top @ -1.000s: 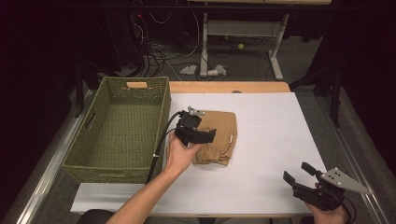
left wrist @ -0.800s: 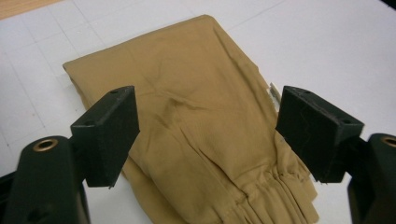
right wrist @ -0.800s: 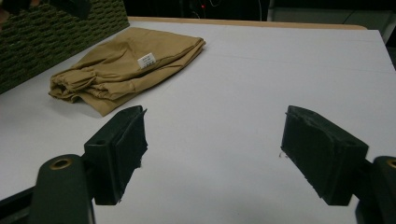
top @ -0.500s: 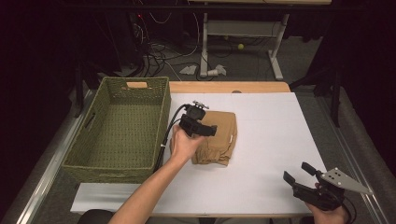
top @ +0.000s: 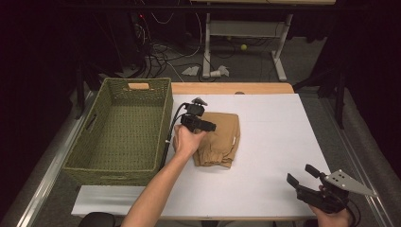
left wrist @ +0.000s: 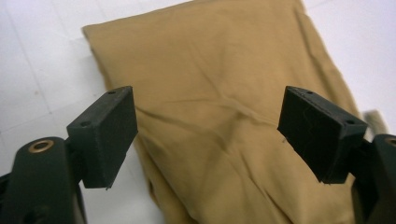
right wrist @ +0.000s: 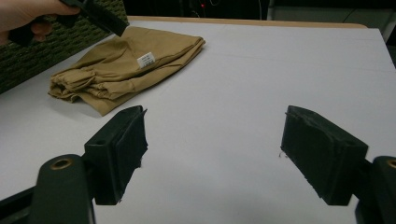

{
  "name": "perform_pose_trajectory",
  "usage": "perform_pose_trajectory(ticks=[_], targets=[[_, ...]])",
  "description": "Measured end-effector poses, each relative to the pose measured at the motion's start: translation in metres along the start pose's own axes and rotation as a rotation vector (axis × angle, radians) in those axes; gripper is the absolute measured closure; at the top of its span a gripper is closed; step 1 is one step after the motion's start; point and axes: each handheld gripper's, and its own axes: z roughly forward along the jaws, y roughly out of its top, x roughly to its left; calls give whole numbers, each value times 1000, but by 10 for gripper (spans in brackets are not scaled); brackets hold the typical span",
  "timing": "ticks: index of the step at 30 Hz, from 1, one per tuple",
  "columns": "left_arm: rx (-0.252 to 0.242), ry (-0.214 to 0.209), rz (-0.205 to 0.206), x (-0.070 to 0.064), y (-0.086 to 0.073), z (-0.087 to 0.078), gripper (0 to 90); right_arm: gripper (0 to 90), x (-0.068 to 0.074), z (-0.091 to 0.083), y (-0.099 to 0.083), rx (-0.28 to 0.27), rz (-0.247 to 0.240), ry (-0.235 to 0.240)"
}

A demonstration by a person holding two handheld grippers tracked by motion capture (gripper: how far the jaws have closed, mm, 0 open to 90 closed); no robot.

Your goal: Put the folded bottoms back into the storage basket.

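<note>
Tan folded cloth [top: 218, 138] lies on the white bench [top: 274, 137], just beside the green woven basket [top: 124, 127]. We hold our left tool [left wrist: 210, 135] right above the cloth, jaws spread wide with the fabric between them but not pinched. Our right tool [top: 302, 178] rests near the bench's front right corner, well apart from the cloth, jaws wide and holding nothing.
</note>
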Motion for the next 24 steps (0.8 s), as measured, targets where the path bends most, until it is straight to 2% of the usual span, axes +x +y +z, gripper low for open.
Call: perform_pose_trajectory(ticks=[3,6,11,15,16,20,24], targets=[[34,17,-3,3,2,7,184,228,0,0,0,1,2,0],[51,12,-30,3,4,14,181,228,0,0,0,0,2,0],[94,35,-18,3,3,25,178,228,0,0,0,-1,1,1],[121,27,-58,8,1,32,195,229,0,0,0,-1,3,-1],[124,33,-57,8,0,34,200,230,-1,0,0,-1,4,-2],[134,82,5,0,-1,36,210,232,0,0,0,-1,1,-2],[145,84,20,-1,-2,35,236,236,1,0,0,-3,-7,-2]])
